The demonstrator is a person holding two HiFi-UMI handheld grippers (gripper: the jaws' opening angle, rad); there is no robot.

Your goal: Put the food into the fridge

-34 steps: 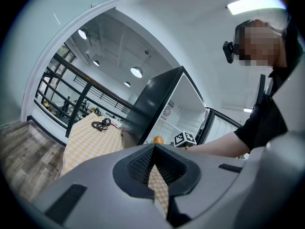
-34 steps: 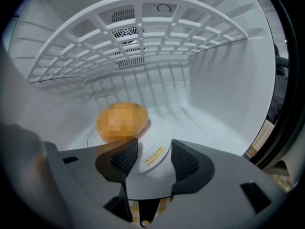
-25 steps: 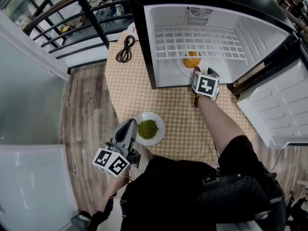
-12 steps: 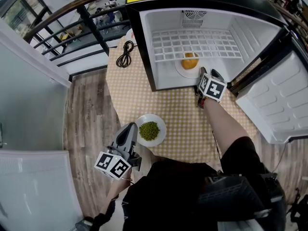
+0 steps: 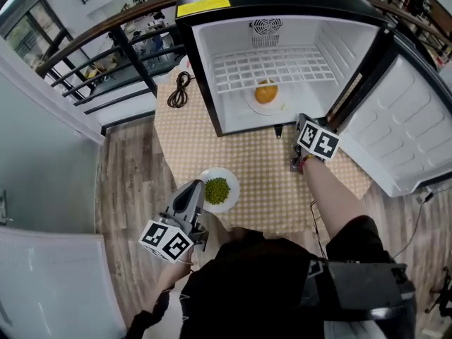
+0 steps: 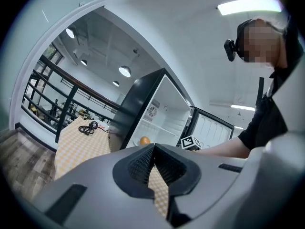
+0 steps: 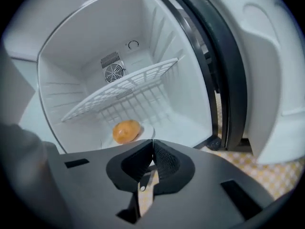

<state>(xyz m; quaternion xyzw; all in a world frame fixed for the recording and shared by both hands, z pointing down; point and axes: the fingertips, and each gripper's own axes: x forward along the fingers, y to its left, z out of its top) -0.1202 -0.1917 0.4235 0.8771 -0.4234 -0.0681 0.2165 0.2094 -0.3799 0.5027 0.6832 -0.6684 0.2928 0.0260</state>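
An orange, rounded piece of food [image 5: 265, 91] lies on a white plate [image 5: 253, 106] on the floor of the open fridge [image 5: 205, 62]. In the right gripper view this food [image 7: 126, 130] sits beyond the jaws. My right gripper [image 5: 301, 121] hangs just outside the fridge's front right corner; its jaws have just been closing and are shut with nothing between them. A white plate [image 5: 231, 199] of green peas [image 5: 217, 189] stands near the table's front edge. My left gripper [image 5: 195, 185] is shut and empty, its tips beside that plate's left rim.
The fridge door [image 5: 413, 129] stands swung open to the right. A black cable [image 5: 178, 90] lies on the checked table [image 5: 268, 179] left of the fridge. A wire shelf [image 5: 272, 68] spans the fridge above the food. Wooden floor and a railing [image 5: 106, 44] lie to the left.
My right gripper has drawn back out of the fridge toward the right and shut, leaving the orange food on its plate inside. The left gripper has barely shifted beside the peas.
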